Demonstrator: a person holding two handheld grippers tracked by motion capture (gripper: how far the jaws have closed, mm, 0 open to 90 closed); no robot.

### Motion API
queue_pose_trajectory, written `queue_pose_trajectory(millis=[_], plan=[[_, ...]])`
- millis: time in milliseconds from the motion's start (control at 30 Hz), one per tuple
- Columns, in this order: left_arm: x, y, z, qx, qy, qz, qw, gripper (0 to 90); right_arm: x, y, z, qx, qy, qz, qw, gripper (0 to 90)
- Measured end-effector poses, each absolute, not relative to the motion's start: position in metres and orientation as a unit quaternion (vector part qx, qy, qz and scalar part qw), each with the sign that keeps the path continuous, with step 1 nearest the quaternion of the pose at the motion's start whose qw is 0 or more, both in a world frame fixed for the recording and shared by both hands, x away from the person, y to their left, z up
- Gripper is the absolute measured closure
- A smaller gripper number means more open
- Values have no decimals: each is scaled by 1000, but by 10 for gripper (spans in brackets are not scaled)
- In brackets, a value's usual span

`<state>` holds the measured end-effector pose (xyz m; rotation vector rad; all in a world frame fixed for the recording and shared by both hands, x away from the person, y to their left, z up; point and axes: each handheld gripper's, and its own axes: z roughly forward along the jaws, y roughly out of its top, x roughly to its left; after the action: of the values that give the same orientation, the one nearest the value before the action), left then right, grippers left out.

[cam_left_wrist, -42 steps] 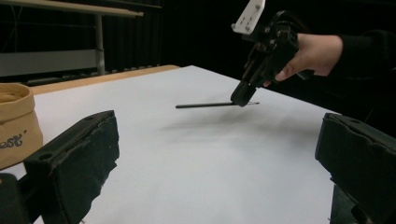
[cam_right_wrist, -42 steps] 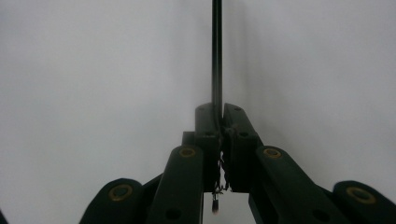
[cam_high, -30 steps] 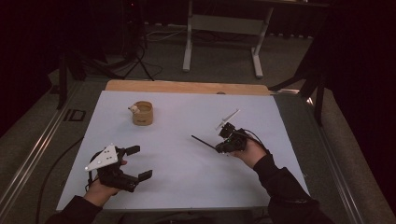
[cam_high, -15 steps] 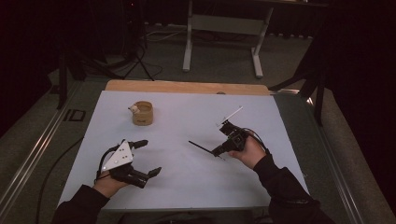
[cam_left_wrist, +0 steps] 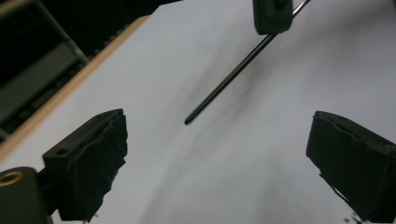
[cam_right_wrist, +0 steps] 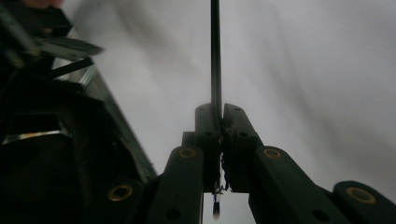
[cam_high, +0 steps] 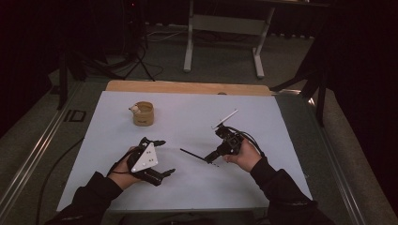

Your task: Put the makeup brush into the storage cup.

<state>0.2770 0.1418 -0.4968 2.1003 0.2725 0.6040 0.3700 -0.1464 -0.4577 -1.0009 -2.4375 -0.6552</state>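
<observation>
Since a second ago the left claw (cam_high: 158, 157) has slid right toward the centre, jaws wide apart. The right claw (cam_high: 212, 158) is clamped on a thin black rod (cam_high: 193, 156) whose free tip points left toward the left claw, just above the tabletop (cam_high: 187, 112). It looks light, stiff and slippery; mid-shaft seems the safest hold.

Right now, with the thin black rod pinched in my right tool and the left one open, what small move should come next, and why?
Probably ease the left tool toward the rod's free tip. The right tool is shut on the thin black rod, which points at the left tool's wide-open jaws, with a gap between them.
</observation>
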Motion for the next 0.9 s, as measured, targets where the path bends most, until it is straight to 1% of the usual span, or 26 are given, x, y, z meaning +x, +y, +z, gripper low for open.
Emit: queue_pose_trajectory(millis=[100,133,167,200,233,267,300,333,467,500,567,667,733,900], plan=[[276,133,-498,857,85,269,431,79,368,-143,-458,-354,-879,-237,215,856],[275,128,-499,862,65,286,414,157,367,-141,-457,-350,-878,-239,224,856],[274,126,-500,863,56,294,406,158,366,-140,-457,-349,-878,-240,224,857],[274,126,-500,863,56,294,406,185,366,-140,-457,-349,-878,-240,224,857],[274,126,-500,863,56,294,406,185,366,-139,-457,-348,-877,-242,225,857],[273,121,-503,867,33,315,384,185,366,-139,-457,-348,-877,-242,225,856],[272,119,-504,868,26,317,381,264,366,-138,-455,-348,-879,-244,215,856],[271,116,-504,868,19,327,373,308,366,-138,-455,-349,-878,-246,215,856],[268,107,-508,860,-24,387,331,427,366,-138,-454,-349,-877,-246,220,856],[267,105,-508,858,-31,392,330,447,366,-137,-454,-348,-878,-244,219,856],[265,100,-508,854,-52,416,309,507,366,-136,-454,-346,-877,-248,225,856],[262,93,-509,849,-79,434,291,568,366,-135,-455,-349,-874,-247,230,856],[261,88,-510,845,-91,445,282,586,366,-133,-455,-347,-875,-247,230,856],[262,82,-513,845,-102,452,266,689,366,-131,-455,-347,-874,-246,234,856]])
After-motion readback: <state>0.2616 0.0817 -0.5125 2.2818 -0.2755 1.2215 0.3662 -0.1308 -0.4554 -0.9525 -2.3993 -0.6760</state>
